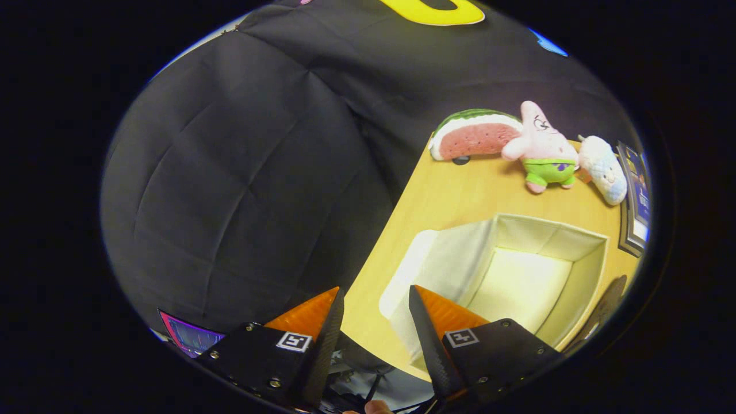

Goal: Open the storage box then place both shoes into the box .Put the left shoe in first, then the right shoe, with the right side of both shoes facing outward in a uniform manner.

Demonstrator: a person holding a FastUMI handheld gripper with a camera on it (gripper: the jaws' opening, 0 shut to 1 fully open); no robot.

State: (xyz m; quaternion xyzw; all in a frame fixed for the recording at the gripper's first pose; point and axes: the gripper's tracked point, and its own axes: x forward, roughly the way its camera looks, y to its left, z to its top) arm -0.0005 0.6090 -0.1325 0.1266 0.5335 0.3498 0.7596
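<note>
Your jaws (376, 299) hang released, gripping nothing, above the already open storage box (520, 270); turn to find the left shoe before anything else.

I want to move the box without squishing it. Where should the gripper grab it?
Probably the box's near wall, just ahead of the open gripper. The box stands open-topped on the table with thin upright walls, so come from above: one finger inside, one outside. Its soft walls may bend.
</note>
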